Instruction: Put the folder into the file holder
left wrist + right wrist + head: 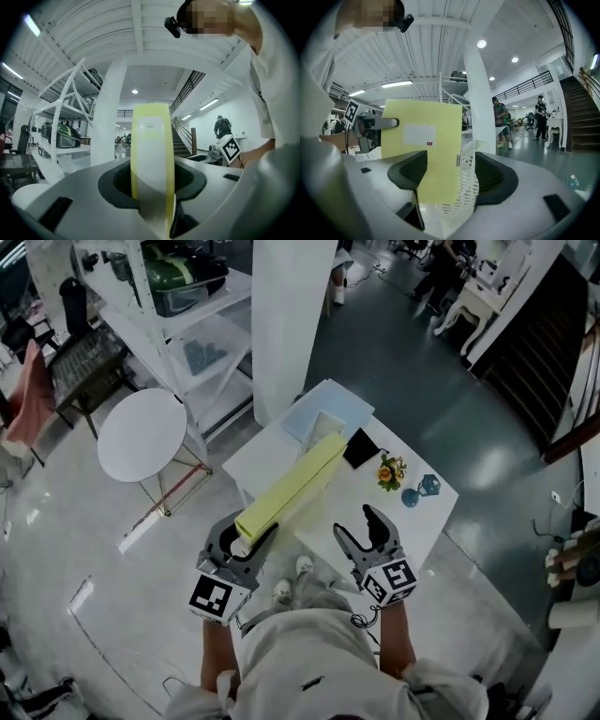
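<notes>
Left tongs (247,544) grip the yellow folder (295,486) by its end; right tongs (360,525) gape alongside

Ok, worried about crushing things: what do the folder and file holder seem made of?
Folder: matte pale-yellow card or thin plastic, stiff enough to stay straight held by one end. File holder: white perforated mesh, likely painted metal or plastic; can't tell which.

Yellow folder (291,486): thin, white label on cover. Near end pinched in left claw (253,540), held on edge, raised over surface (412,521). Far end points at file holder (325,425). File holder: white mesh, upright, far side of surface.
</notes>
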